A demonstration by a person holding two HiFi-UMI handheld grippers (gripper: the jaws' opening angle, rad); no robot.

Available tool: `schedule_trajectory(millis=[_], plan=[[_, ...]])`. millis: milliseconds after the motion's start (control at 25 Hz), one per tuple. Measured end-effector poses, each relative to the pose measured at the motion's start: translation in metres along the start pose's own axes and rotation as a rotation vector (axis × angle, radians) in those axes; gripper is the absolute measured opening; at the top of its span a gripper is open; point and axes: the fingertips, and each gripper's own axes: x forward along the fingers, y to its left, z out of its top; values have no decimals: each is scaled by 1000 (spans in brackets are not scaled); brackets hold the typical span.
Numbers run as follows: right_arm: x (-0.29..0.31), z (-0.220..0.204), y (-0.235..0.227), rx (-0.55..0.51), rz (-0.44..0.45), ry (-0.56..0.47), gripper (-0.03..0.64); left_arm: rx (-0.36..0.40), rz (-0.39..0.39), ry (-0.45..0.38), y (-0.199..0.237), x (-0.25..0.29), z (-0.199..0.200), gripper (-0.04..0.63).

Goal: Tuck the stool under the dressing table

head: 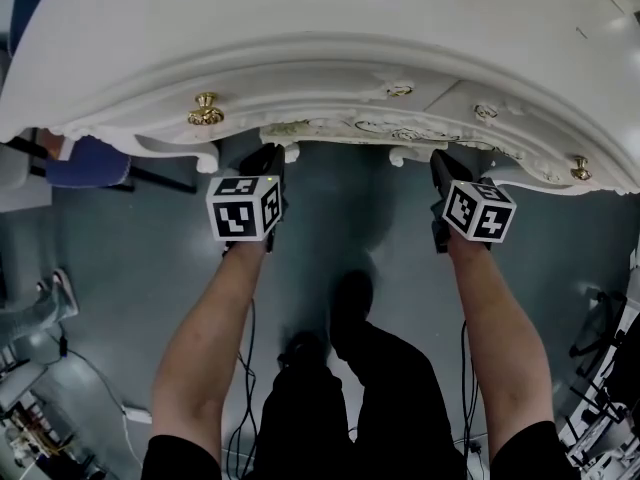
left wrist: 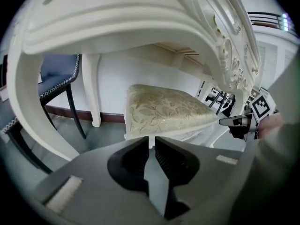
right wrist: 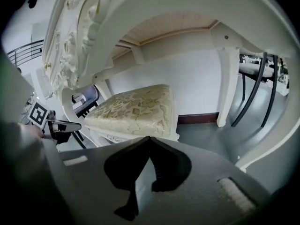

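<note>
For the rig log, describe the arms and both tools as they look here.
Bare forearms, short black sleeves. The left tool and right tool are alike: grey front, black ribbed pads, and a white cube with black square markers. A thin dark cable hangs below each forearm.

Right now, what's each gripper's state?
Left gripper: jaws a narrow gap apart, gripping nothing, tips by the stool edge.
Right gripper: shut, empty.

Right gripper, jaws together, close before the floral-cushioned stool beneath the white dressing table.
</note>
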Motion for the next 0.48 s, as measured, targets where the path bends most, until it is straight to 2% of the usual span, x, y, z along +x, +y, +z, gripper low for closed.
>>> schedule_trajectory(millis=[280, 400, 480], plan=[[-19, -14, 8, -66, 11, 68, 3, 24, 1, 38, -8, -19, 0, 52], [-9, -8, 6, -21, 16, 46, 10, 9, 27, 51, -2, -11, -7, 60], [-2, -8, 3, 1, 16, 36, 41, 3, 50, 58, 4, -2, -11, 80]])
